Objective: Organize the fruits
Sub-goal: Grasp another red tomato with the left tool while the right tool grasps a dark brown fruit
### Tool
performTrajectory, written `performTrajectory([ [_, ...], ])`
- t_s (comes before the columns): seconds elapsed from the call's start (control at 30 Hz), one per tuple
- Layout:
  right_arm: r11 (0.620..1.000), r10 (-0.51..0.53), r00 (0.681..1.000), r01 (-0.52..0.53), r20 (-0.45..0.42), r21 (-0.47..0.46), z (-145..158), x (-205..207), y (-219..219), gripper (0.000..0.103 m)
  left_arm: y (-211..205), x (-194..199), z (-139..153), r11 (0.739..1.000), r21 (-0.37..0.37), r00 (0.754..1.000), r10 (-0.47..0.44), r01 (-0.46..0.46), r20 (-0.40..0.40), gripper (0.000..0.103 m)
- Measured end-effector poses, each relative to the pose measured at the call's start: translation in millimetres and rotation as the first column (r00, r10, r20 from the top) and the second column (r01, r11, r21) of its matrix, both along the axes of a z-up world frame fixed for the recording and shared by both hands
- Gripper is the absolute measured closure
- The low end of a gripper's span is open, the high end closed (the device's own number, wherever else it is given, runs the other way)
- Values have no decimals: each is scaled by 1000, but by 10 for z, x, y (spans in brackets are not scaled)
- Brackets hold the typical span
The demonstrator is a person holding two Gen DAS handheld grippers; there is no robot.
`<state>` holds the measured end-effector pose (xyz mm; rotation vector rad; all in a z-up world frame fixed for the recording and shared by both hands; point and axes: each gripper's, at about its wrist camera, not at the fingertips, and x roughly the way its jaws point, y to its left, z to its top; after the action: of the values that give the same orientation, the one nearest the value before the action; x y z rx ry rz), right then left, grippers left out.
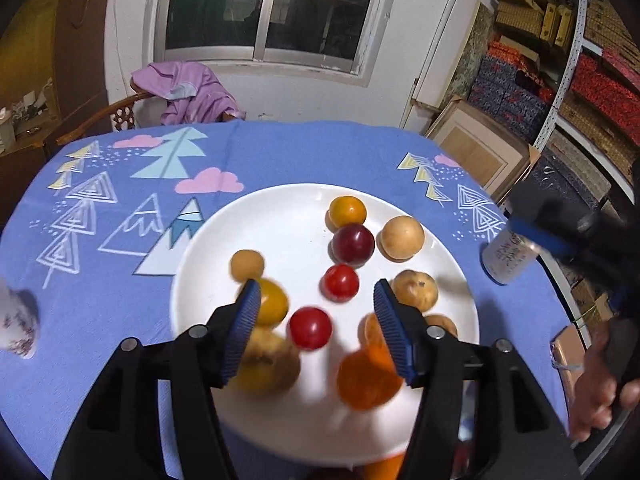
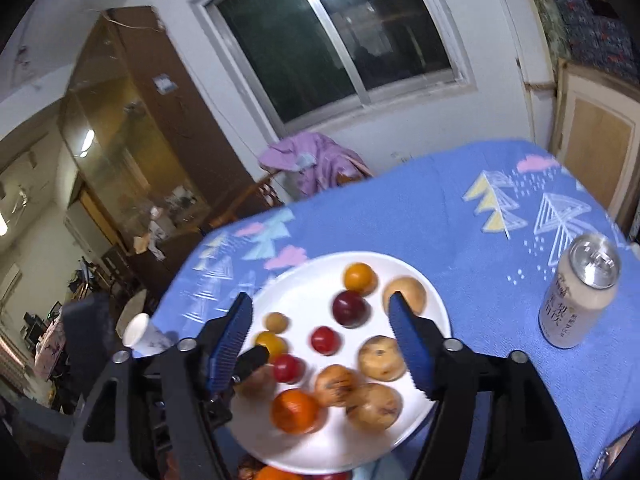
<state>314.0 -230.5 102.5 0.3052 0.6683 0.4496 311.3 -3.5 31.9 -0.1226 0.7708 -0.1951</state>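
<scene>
A: what's on the cloth, left to right?
B: cup (image 1: 16,324) far left, plate (image 1: 280,216) of fruit mid-frame, can (image 1: 506,258) at right.
A: grippers?
B: left gripper (image 1: 316,300) and right gripper (image 2: 322,312) both spread over the plate, pinching nothing.

White plate (image 1: 280,216), blue tree-patterned tablecloth (image 1: 304,152)
</scene>
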Motion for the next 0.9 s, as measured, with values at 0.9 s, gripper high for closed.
performTrajectory([
  [0.9,993,-115,991,112,-65,-46,-512,-1303,-567,9,253,-1583,-609,989,141,998,47,-42,-36,15],
])
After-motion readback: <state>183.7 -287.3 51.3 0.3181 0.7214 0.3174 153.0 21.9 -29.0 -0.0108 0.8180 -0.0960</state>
